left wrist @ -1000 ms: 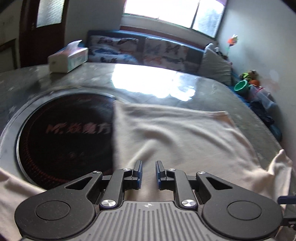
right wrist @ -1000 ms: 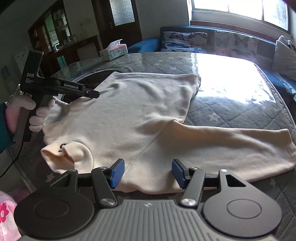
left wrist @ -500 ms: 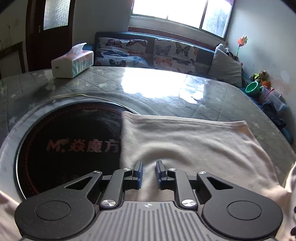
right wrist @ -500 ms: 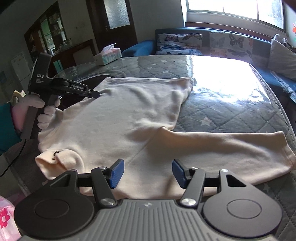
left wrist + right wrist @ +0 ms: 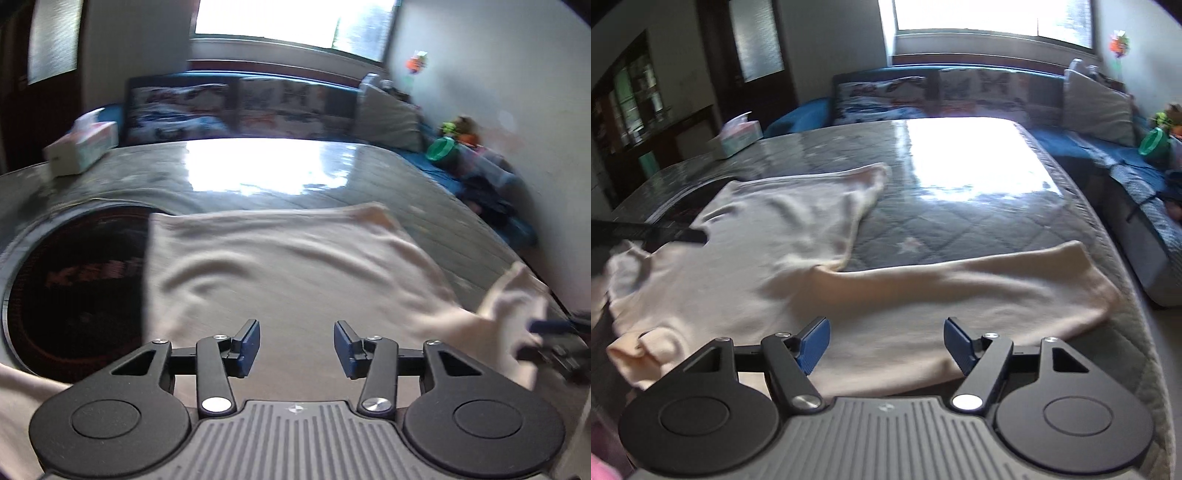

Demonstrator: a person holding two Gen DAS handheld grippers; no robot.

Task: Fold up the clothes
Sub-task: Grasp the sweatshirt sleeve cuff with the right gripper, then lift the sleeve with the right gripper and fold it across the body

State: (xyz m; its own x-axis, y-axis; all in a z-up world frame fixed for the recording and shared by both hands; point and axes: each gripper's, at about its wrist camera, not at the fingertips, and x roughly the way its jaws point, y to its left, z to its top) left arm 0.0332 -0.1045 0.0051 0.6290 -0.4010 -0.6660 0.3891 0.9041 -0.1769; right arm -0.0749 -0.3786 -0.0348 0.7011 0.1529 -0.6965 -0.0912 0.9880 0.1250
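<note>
A cream long-sleeved top lies spread on the quilted grey table, one sleeve stretched to the right. In the left wrist view the same top fills the middle, blurred by motion. My left gripper hovers over its body, open, nothing between the blue pads. My right gripper is open just above the near hem. The left gripper's dark tip shows over the top's left shoulder in the right wrist view. The right gripper's tip appears blurred at the sleeve end.
A dark round inset with red lettering sits in the table under the top's left side. A tissue box stands at the far left. A sofa with patterned cushions lines the far side. The table's right edge drops off beside the sleeve.
My left gripper has opened from nearly shut to wide and pulled back over the top. The right gripper swung toward the right, still open. Both views are now motion-blurred.
</note>
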